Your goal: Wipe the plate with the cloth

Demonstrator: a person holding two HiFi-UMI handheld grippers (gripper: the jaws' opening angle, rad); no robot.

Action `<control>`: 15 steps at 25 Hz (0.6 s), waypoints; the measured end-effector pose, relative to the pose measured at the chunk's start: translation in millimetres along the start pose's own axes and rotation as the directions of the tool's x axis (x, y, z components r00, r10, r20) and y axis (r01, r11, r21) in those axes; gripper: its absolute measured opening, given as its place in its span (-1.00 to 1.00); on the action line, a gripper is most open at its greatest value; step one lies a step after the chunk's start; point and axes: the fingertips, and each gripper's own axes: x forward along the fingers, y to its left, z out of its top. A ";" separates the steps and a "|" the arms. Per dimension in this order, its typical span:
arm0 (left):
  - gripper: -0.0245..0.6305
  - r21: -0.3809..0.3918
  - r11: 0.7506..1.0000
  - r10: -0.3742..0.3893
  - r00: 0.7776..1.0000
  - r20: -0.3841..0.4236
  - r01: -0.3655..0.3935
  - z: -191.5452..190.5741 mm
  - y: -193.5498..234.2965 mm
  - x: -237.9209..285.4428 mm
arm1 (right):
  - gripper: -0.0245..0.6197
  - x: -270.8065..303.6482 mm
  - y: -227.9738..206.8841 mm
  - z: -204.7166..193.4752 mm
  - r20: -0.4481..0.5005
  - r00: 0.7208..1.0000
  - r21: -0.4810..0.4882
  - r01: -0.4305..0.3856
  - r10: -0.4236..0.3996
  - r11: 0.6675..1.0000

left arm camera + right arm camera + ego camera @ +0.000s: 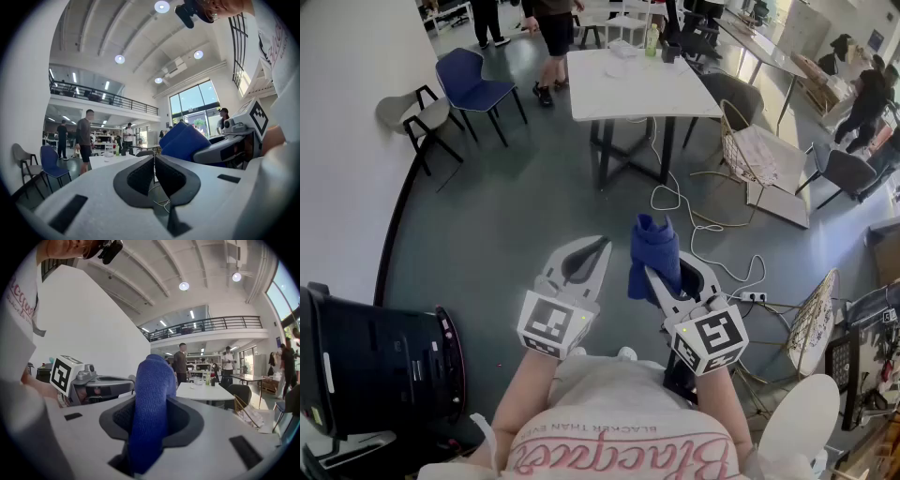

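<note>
A wide stretch of grey floor (506, 225) was seen lying open between the grippers and the white table (623, 94), whose near edge was set well ahead. The floor's left edge was bounded by a white wall (347, 112), and a black machine (375, 361) was stood by it at the lower left. A blue chair (473, 80) was placed near the table's left corner. A white cable (698, 220) was looped on the floor below the table's right side. The left gripper (154, 161) was held over the floor, clenched on nothing. Just beside it, the right gripper (150, 405) was clamped on the blue cloth (654, 246), which was stood up above its jaws.
</note>
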 end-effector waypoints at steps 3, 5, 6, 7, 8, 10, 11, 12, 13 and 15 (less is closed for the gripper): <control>-0.91 -0.003 1.000 0.010 1.000 0.000 -0.010 0.3 -8.7 7.4 | -0.52 -7.9 -9.1 -1.5 0.003 1.000 -0.001 -0.010 0.010 1.000; -0.91 -0.004 1.000 0.018 1.000 0.000 -0.018 1.3 -13.5 10.7 | -0.52 -12.6 -13.5 -1.6 0.005 1.000 -0.002 -0.017 0.017 1.000; -0.91 -0.003 1.000 0.023 1.000 -0.001 -0.023 1.9 -15.8 11.7 | -0.52 -14.6 -15.1 -1.6 0.005 1.000 -0.002 -0.023 0.023 1.000; -0.91 -0.002 1.000 0.030 1.000 -0.001 -0.030 2.3 -18.1 12.5 | -0.52 -16.4 -16.5 -1.9 0.006 1.000 -0.002 -0.030 0.031 1.000; -0.91 -0.002 0.999 0.038 0.999 -0.002 -0.038 2.5 -20.5 13.3 | -0.52 -18.1 -18.2 -2.5 0.006 0.999 -0.001 -0.038 0.038 0.999; -0.91 -0.003 0.999 0.051 0.999 -0.006 -0.051 1.4 -25.9 14.9 | -0.52 -21.5 -21.8 -4.8 0.005 0.999 0.000 -0.053 0.053 0.999; -0.91 -0.002 0.998 0.057 0.998 -0.010 -0.057 0.2 -28.5 15.7 | -0.52 -23.0 -23.4 -6.3 0.003 0.998 -0.001 -0.060 0.060 0.998; -0.91 0.001 0.998 0.060 0.998 -0.015 -0.060 -1.1 -30.8 16.7 | -0.52 -23.9 -24.8 -7.9 0.001 0.998 -0.004 -0.065 0.065 0.998; -0.91 0.006 0.998 0.062 0.998 -0.022 -0.062 -2.3 -33.0 17.9 | -0.53 -24.4 -26.2 -9.6 -0.002 0.998 -0.007 -0.067 0.067 0.998; -0.91 0.020 0.998 0.061 0.998 -0.032 -0.060 -3.4 -37.0 20.6 | -0.53 -24.2 -28.9 -12.4 -0.007 0.998 -0.007 -0.067 0.067 0.998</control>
